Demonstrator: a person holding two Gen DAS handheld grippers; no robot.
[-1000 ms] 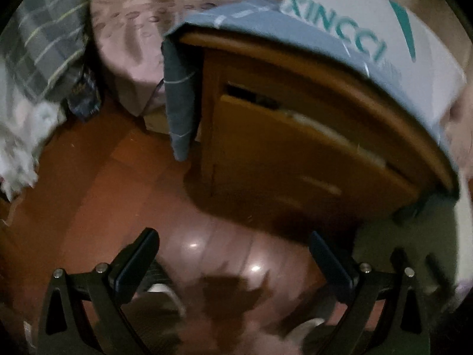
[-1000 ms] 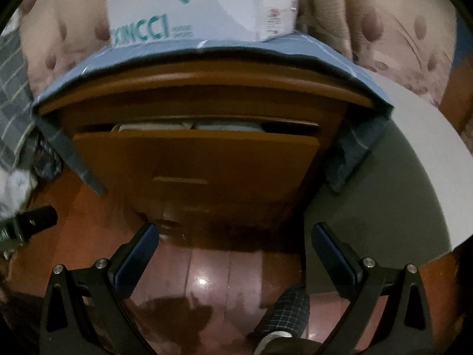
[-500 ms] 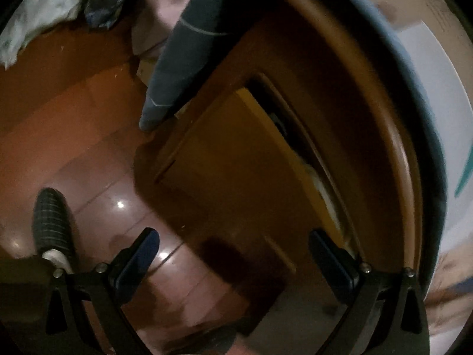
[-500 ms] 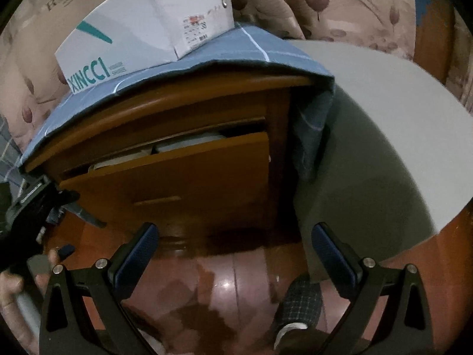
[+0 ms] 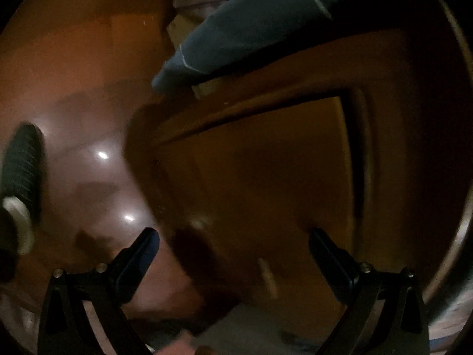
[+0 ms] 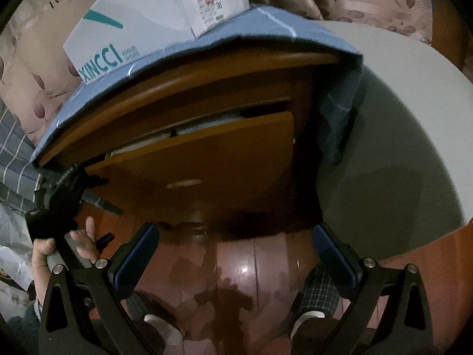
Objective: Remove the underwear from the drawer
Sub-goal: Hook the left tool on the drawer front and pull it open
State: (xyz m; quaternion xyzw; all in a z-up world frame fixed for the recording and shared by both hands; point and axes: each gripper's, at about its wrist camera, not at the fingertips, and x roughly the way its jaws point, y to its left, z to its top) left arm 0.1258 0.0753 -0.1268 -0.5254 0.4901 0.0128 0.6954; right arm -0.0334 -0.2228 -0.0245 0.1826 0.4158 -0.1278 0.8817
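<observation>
**Fingers spread, drawer barely cracked**

The fingers (image 6: 334, 254) of the right gripper (image 6: 235, 247) are standing apart and empty, below the drawer (image 6: 204, 159); the left gripper (image 5: 233, 251) is gaping too, close against its front. The underwear is not showing clearly, only pale folds (image 6: 142, 145) above the drawer front. Reaching in now is risking a jam: the gap is looking too narrow.

Dim, warm light; left wrist view darker and motion-blurred. Glare spots on floor (image 5: 102, 155). Fisheye bending and black vignette at edges.
</observation>
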